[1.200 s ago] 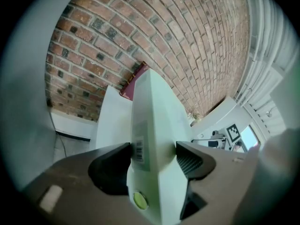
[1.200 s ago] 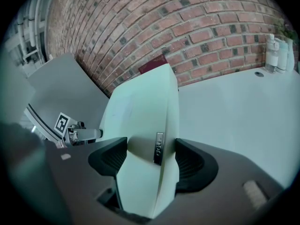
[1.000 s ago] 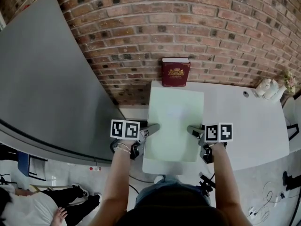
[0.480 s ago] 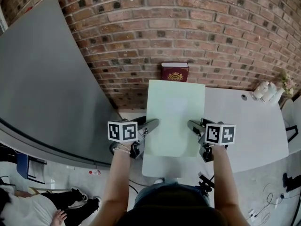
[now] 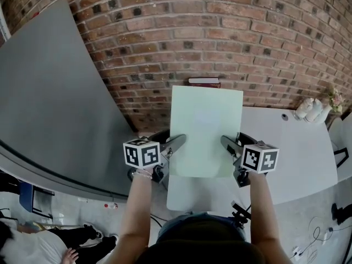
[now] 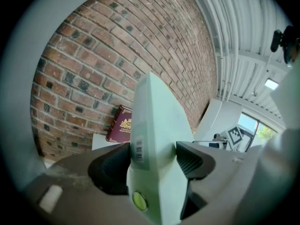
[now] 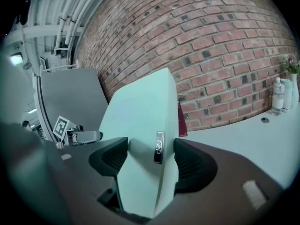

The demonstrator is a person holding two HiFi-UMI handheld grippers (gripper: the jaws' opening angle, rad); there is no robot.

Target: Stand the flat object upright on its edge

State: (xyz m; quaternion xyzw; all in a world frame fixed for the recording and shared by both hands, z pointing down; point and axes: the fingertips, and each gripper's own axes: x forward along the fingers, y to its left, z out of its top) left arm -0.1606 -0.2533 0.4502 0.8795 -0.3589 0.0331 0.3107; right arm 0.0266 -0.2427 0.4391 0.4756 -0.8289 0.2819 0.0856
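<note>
A flat pale-green box (image 5: 204, 130) is held off the white table (image 5: 297, 147), its far end tipped up toward the brick wall. My left gripper (image 5: 177, 143) is shut on the box's left edge and my right gripper (image 5: 226, 142) is shut on its right edge. In the left gripper view the pale-green box (image 6: 157, 139) fills the gap between the black pads, barcode label facing the camera. In the right gripper view the pale-green box (image 7: 145, 139) is clamped the same way. A dark red book (image 5: 204, 81) stands against the wall, mostly hidden behind the box.
A large grey panel (image 5: 55, 103) leans at the left beside the table. Small white bottles and flowers (image 5: 311, 108) stand at the table's far right corner. The brick wall (image 5: 220, 37) closes the far side. A person sits on the floor at lower left.
Both grippers have lifted the green box; its far end rose and now covers most of the red book. The grippers moved slightly toward me and upward.
</note>
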